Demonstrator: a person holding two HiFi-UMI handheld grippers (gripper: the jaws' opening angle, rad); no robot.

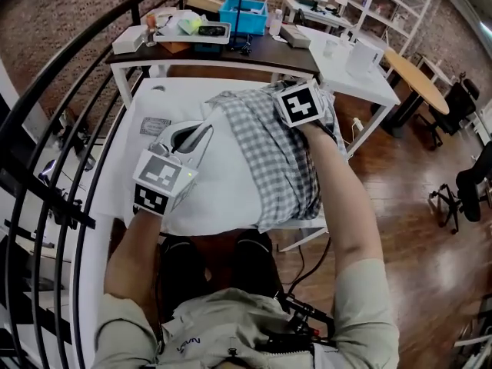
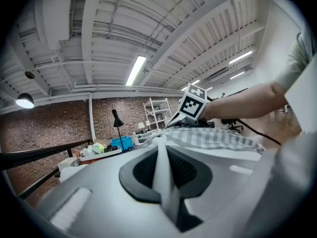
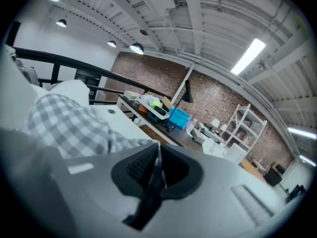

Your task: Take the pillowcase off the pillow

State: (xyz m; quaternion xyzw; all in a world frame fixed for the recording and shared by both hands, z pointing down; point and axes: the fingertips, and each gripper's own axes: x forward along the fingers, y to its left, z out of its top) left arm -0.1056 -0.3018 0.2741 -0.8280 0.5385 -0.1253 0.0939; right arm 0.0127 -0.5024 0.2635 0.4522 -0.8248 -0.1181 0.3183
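Left gripper (image 2: 161, 144) is clamped on the 1 white pillow (image 1: 223, 191), right gripper (image 3: 157, 150) on the 1 checked pillowcase (image 1: 280, 160)

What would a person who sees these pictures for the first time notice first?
The grey-and-white checked pillowcase, bunched over the right side of the white pillow, draws the eye first. The right hand-held gripper is shut on its far end, and the left hand-held gripper is shut on a fold of the pillow's bare white cloth. Behind, a bright blue box stands on the dark desk.
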